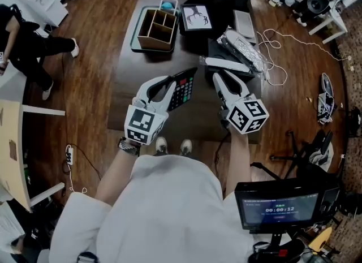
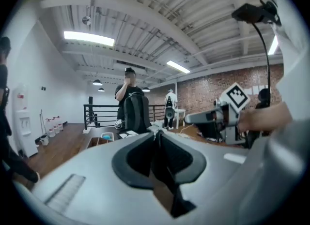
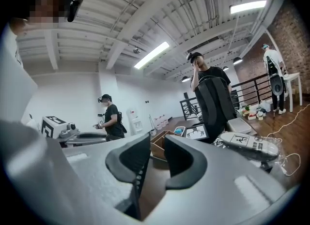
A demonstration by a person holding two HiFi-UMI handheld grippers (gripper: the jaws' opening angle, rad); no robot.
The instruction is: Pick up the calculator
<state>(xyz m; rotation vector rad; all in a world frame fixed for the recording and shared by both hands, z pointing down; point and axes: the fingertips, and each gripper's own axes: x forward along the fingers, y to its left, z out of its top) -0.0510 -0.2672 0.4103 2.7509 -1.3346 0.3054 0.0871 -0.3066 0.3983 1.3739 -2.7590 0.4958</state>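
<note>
Two views are needed to read the left gripper (image 1: 168,82). The head view shows the calculator (image 1: 184,89) tilted above the dark table (image 1: 127,69), keys facing up, with its left side caught in that gripper. The left gripper view shows no keys, only a thin dark edge clamped between jaws drawn nearly together. The right gripper (image 1: 222,80) sits just right of the calculator, apart from it. Its own view shows the jaws partly spread and holding nothing, with the wooden compartment box (image 3: 159,146) framed between them, far up the table in the head view.
</note>
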